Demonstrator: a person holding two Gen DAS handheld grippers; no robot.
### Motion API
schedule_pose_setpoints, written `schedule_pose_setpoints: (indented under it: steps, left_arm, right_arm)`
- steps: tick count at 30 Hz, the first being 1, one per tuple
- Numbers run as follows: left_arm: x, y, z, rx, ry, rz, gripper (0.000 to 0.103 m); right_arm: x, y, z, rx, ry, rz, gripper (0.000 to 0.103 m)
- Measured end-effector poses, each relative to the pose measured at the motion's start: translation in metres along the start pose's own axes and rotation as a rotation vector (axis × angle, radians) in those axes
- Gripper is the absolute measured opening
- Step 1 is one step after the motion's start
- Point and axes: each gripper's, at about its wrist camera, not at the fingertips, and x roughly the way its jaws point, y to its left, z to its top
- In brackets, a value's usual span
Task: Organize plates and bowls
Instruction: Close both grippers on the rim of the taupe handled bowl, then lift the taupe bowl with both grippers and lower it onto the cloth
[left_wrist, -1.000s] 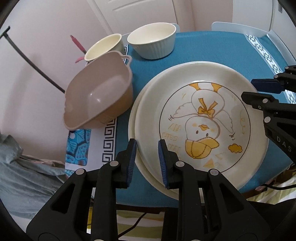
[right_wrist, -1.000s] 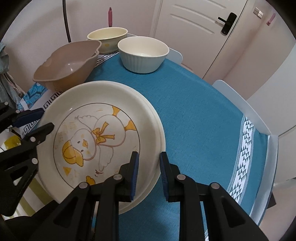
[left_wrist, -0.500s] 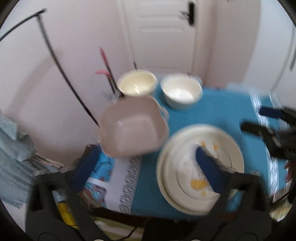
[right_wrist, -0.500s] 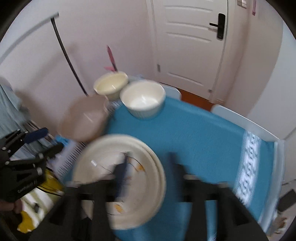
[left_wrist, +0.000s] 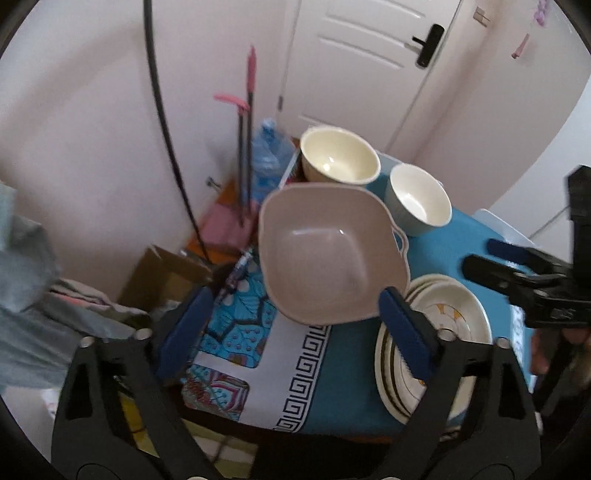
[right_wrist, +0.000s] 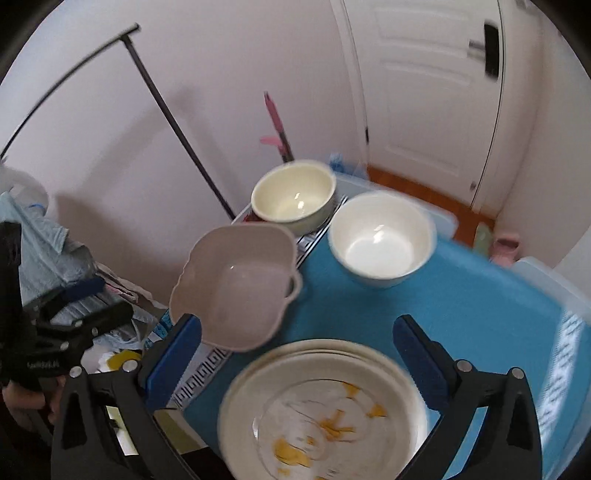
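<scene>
A stack of cream plates (right_wrist: 325, 410), the top one printed with a yellow duck, lies at the near edge of the blue tablecloth (right_wrist: 480, 314). My right gripper (right_wrist: 297, 358) hangs above the plates, its jaws opening wide and empty. Left of the plate stack (left_wrist: 432, 343) my left gripper (left_wrist: 295, 332) is also wide, its jaws closing with nothing between them. Just beyond it sits a beige square bowl (left_wrist: 325, 254). Behind the beige bowl stand a cream bowl (left_wrist: 340, 160) and a white ribbed bowl (left_wrist: 419, 199).
The beige bowl overhangs the table's left edge. Off that edge are a pink broom and dustpan (left_wrist: 243, 155), a water bottle (left_wrist: 267, 155), a cardboard box (left_wrist: 162, 273), clothes (left_wrist: 33, 295) and a black rack pole (right_wrist: 177, 125). A white door (left_wrist: 369, 66) stands behind.
Both grippers were shut on the duck plate's rim; they have let go, opened wide and drawn back and up. The plate now lies on the stack.
</scene>
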Motion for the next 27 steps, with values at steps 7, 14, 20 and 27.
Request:
schedule_pose_setpoints:
  steps: [7, 14, 20, 27]
  left_arm:
    - [0.068, 0.02, 0.006, -0.014, 0.162, -0.106, 0.054]
    - [0.113, 0.017, 0.014, 0.043, 0.227, -0.126, 0.048]
    - [0.132, 0.016, 0.02, 0.082, 0.243, -0.078, 0.012]
    - [0.104, 0.003, 0.023, 0.163, 0.176, -0.019, 0.012]
  right_arm:
    - [0.06, 0.005, 0.004, 0.054, 0.108, -0.035, 0.089]
    - [0.098, 0.005, 0.002, 0.087, 0.151, -0.053, 0.053]
    - [0.119, 0.012, 0.003, 0.052, 0.172, -0.048, 0.023]
    - [0.106, 0.021, 0.0, 0.042, 0.125, -0.043, 0.018]
